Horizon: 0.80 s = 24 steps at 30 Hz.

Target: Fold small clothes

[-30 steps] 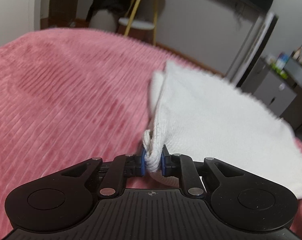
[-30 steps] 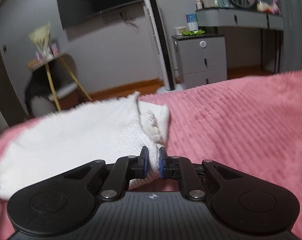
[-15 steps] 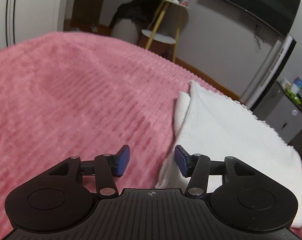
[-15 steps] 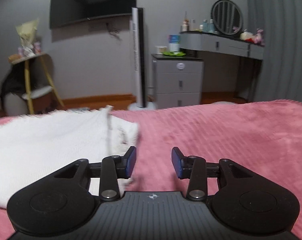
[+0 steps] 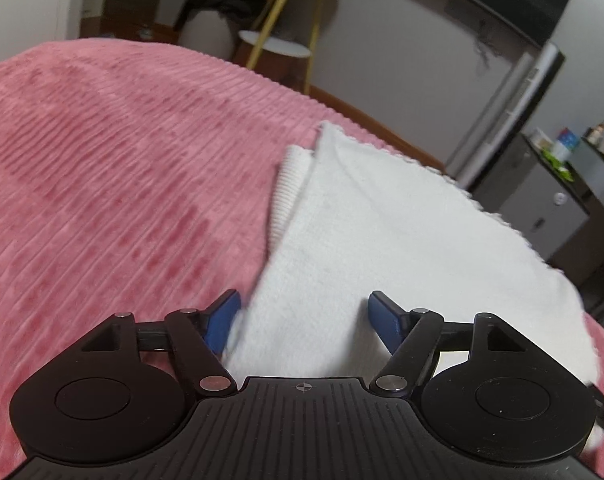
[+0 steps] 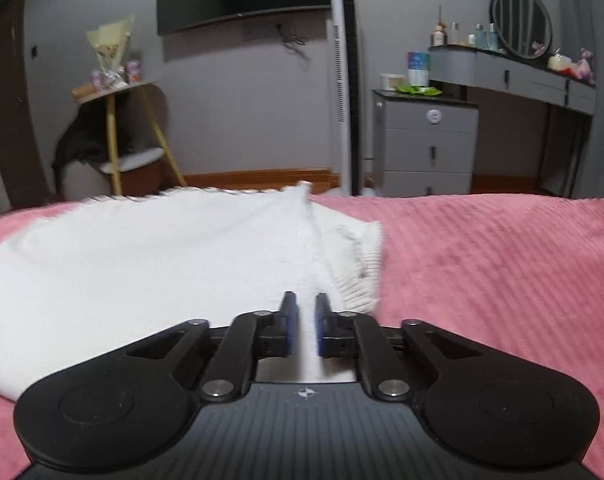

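A white knitted garment (image 5: pixel 382 236) lies folded flat on the pink ribbed blanket (image 5: pixel 121 184). Its ribbed cuff sticks out from under the top layer at the left. My left gripper (image 5: pixel 304 314) is open, its blue pads over the garment's near left corner without gripping it. In the right wrist view the same garment (image 6: pixel 149 256) spreads to the left, with its ribbed cuff on the right. My right gripper (image 6: pixel 304 314) has its blue pads nearly closed, with the near edge of the garment in the narrow gap between them.
The pink blanket (image 6: pixel 502 264) covers the whole bed. Beyond the bed's far edge stand a yellow-legged side table (image 6: pixel 129 136), a white tower fan (image 6: pixel 346 92), a grey drawer unit (image 6: pixel 426 144) and a dressing table with a round mirror (image 6: pixel 520 20).
Both grippers let go of the garment's corners and it dropped flat on the blanket. The left gripper then opened wider; the right gripper moved left over the garment's edge and closed again.
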### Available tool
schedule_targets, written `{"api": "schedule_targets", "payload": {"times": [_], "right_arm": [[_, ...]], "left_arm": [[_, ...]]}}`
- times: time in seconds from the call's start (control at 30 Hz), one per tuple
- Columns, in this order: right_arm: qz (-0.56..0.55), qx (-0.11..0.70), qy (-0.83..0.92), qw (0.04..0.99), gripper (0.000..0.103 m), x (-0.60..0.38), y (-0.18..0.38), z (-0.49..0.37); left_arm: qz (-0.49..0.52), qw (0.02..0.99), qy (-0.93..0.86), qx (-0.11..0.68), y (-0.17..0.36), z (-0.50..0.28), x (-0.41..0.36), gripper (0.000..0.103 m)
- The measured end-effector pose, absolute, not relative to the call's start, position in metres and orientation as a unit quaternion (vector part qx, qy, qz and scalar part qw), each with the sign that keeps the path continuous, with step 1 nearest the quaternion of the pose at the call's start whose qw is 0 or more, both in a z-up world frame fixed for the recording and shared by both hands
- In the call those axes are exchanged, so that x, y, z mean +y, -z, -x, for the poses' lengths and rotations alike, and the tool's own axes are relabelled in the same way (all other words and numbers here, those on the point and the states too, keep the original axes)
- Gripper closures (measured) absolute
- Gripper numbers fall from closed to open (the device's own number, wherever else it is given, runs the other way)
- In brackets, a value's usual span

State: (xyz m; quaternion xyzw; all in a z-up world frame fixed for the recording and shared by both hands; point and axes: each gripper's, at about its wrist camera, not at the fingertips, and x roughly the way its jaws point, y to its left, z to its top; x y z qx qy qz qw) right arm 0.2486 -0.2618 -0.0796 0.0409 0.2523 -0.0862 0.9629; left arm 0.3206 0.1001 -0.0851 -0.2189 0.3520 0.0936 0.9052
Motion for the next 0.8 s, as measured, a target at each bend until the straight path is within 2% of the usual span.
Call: {"api": "schedule_targets", "payload": {"times": [0.23, 0.43, 0.67, 0.8], "right_arm": [[-0.012, 0.253, 0.099, 0.962, 0.103, -0.258, 0.087, -0.248], [-0.027, 0.22, 0.06, 0.973, 0.099, -0.249, 0.074, -0.234], [-0.044, 0.234, 0.06, 0.97, 0.099, -0.252, 0.073, -0.234], [-0.046, 0.239, 0.04, 0.969, 0.098, -0.246, 0.075, -0.232]], "left_arm": [[0.236, 0.904, -0.134, 0.33, 0.09, -0.317, 0.112, 0.027], [0.298, 0.884, -0.095, 0.348, 0.086, -0.3, 0.138, 0.029], [0.371, 0.855, -0.036, 0.36, 0.091, -0.288, 0.145, 0.029], [0.35, 0.868, -0.049, 0.349, 0.089, -0.302, 0.141, 0.03]]}}
